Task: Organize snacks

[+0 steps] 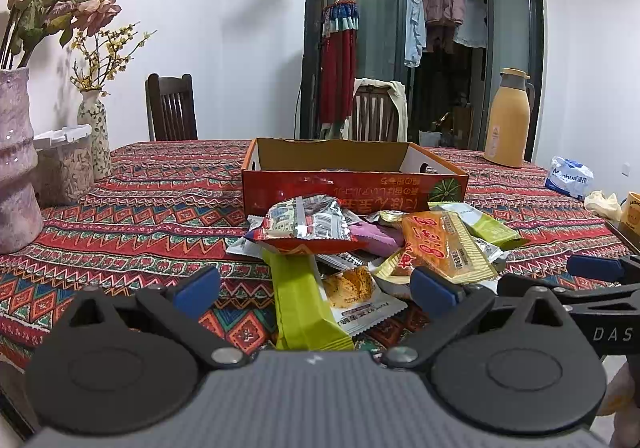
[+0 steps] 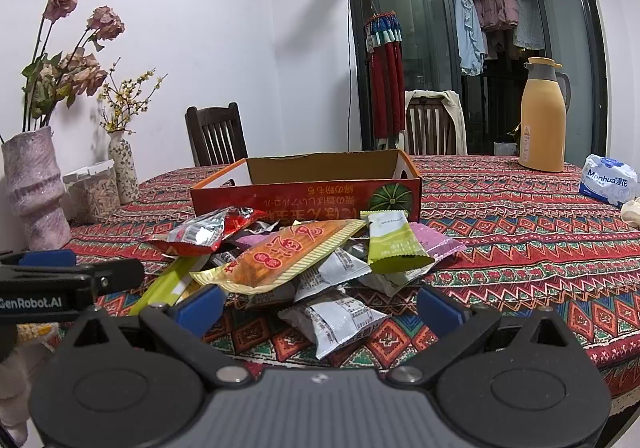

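Snack pile [image 2: 304, 264], orange box [image 2: 308, 192] behind

A home dining room: patterned tablecloth [image 2: 520, 232], wooden chairs [image 2: 216, 136], flower vases [image 2: 34, 188], laundry [image 2: 496, 4] hanging behind glass doors.

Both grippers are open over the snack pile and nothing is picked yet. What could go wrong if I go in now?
1. The orange striped packet lies across other wrappers, so closing the right gripper low may catch two at once.
2. The long lime-green packet is pinned under the red-and-silver foil bag; the left gripper pulling it could scatter the heap.
3. The two grippers sit close beside each other and may collide.
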Tool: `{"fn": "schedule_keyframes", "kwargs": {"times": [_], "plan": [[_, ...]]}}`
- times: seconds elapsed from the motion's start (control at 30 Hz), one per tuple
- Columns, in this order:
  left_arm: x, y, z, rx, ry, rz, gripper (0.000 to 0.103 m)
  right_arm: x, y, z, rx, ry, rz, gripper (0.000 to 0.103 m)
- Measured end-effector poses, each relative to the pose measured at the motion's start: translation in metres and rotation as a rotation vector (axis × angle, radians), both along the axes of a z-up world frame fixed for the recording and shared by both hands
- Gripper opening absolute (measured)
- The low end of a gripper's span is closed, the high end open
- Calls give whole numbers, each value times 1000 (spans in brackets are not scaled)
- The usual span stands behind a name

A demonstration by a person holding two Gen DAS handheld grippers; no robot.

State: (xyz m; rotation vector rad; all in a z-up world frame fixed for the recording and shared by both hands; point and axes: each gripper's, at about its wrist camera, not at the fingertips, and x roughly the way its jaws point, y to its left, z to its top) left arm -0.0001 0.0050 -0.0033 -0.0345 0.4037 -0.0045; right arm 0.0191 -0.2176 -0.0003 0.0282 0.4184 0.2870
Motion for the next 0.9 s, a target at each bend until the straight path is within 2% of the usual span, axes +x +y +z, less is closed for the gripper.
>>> {"fn": "schedule_keyframes", "kwargs": {"times": [0.9], "plan": [[0,-1,-5,-18,8,-4,103,1,-1,-1,-1,3,0,103]]}}
